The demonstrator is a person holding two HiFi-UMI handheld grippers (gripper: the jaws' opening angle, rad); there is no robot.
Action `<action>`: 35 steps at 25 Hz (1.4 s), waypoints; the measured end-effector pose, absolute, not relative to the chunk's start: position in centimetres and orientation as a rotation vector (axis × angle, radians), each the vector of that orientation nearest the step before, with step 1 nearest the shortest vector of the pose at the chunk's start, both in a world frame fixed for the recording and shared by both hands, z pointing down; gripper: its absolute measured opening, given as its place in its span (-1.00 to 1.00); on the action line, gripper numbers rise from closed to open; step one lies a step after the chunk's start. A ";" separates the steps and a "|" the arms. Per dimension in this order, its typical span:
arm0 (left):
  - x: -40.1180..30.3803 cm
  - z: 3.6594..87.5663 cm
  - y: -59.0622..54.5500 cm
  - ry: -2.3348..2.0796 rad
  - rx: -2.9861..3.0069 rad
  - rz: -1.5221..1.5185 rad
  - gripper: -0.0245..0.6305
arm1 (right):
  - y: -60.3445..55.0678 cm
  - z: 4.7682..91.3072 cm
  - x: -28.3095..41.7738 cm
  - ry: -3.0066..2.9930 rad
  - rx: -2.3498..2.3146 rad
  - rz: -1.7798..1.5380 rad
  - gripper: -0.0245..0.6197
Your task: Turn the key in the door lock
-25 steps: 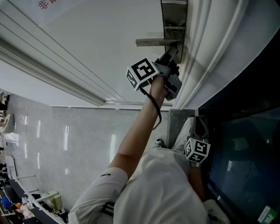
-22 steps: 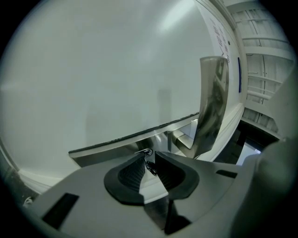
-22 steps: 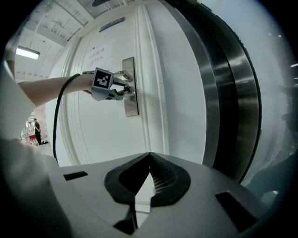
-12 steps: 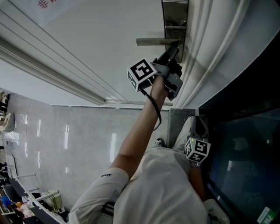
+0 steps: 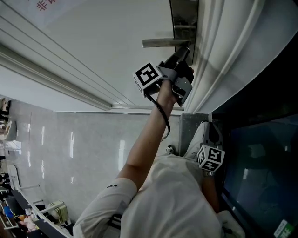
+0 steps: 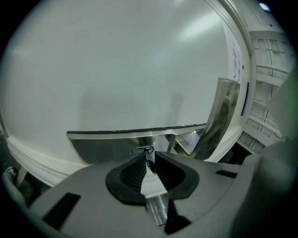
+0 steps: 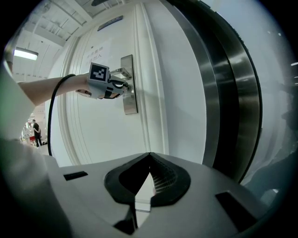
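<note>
At the far left of the head view, the glossy tiled floor (image 5: 70, 148) lies open, with small clutter (image 5: 28, 218) in the lower left corner. Red writing (image 5: 46, 4) at the upper left of the white door (image 5: 93, 56) is cut off by the frame edge and cannot be read.

Near the top centre, the steel lever handle (image 5: 160, 43) juts leftward from the lock plate (image 5: 184, 16). The left gripper (image 5: 185, 50) reaches up just beneath it, so the handle crowds it from above. The moulded door frame (image 5: 223, 51) is close on its right.

In the left gripper view, the jaws are clamped on the key (image 6: 149, 165) at the lock plate. Its key ring (image 6: 142, 149) shows just past the jaw tips. Red marks on the door at the right of that view are too small to read.

Lower right in the head view, the marker cube (image 5: 210, 159) of the right gripper (image 7: 149, 157) sits by the person's side. Its jaws are pressed together with nothing between them. Farther right is a dark glass panel (image 5: 260, 162), and a green label (image 5: 285, 228) in the corner is illegible.
</note>
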State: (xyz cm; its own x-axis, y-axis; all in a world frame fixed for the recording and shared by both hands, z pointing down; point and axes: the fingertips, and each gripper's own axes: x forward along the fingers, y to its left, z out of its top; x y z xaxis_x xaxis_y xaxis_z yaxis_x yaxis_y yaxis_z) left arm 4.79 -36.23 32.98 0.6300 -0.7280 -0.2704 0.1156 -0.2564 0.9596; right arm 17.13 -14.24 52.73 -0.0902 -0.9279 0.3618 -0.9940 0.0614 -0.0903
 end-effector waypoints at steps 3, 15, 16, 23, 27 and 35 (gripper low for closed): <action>5.0 32.8 -36.0 -0.459 1.605 -0.882 -0.73 | -14.3 52.8 17.1 -2.126 1.964 0.472 -0.92; 5.3 32.8 -35.8 -0.429 1.609 -0.852 -0.74 | -14.6 52.9 16.6 -2.140 1.945 0.474 -0.92; 5.2 32.8 -35.8 -0.452 1.665 -0.823 -0.74 | -14.7 52.9 16.4 -2.145 1.940 0.470 -0.92; 5.2 32.8 -35.6 -0.524 1.837 -0.679 -0.73 | -14.3 52.7 15.8 -2.153 1.935 0.457 -0.92; 5.2 32.6 -35.6 -0.558 1.898 -0.630 -0.72 | -14.0 52.8 16.2 -2.137 1.949 0.467 -0.92; 5.5 32.2 -35.4 -0.723 2.138 -0.447 -0.69 | -13.6 53.2 16.4 -2.118 1.965 0.478 -0.92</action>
State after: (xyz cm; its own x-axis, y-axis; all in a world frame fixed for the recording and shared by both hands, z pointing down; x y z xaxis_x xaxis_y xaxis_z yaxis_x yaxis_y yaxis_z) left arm 5.51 -35.40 32.23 0.7727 -0.6312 -0.0667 -0.3417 -0.5023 0.7943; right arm 16.39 -13.56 53.17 -0.0874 -0.9251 0.3695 -0.9942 0.0574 -0.0914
